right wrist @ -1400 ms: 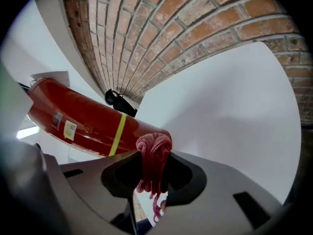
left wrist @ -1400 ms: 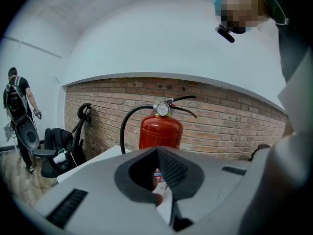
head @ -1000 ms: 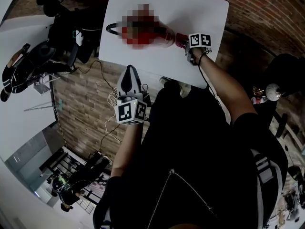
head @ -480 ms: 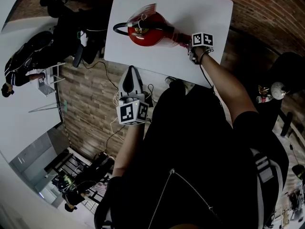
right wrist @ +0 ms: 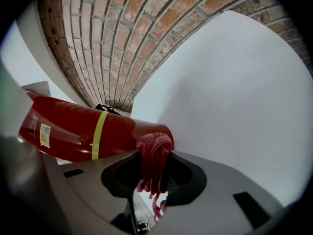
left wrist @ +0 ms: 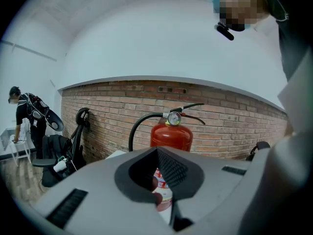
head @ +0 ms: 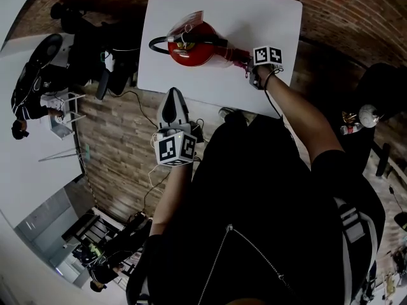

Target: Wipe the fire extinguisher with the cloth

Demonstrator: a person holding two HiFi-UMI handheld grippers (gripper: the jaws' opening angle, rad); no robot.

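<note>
On the white table [head: 267, 11] stood the red fire extinguisher [head: 197, 46], its black hose [left wrist: 139, 126] and gauge [left wrist: 173, 117] at the top. In the left gripper view it stood upright before a brick wall [left wrist: 234, 126]. Its long axis therefore ran up and down, and a wipe would probably have had to travel along that height.

The right gripper [head: 249, 65] was by far the nearer. It sat right up against the lower end of the red body, with the person's arm stretched over the table's near edge. Its jaws were clamped on a bunched red cloth [right wrist: 154, 155]. The cloth's folded top lay against, or just beside, the rounded end of the cylinder; actual contact could not be told for certain. In that gripper's own view the rest of the body, with its yellow-green band [right wrist: 99, 136], ran off to the left. The coming stroke likely led that way, toward the valve.

The left gripper [head: 173, 103] hung well apart from the extinguisher, short of the table's near edge and pointed toward it. Its jaws were closed together and held nothing. Only the distant extinguisher label showed through the hollow in its pads.
</note>
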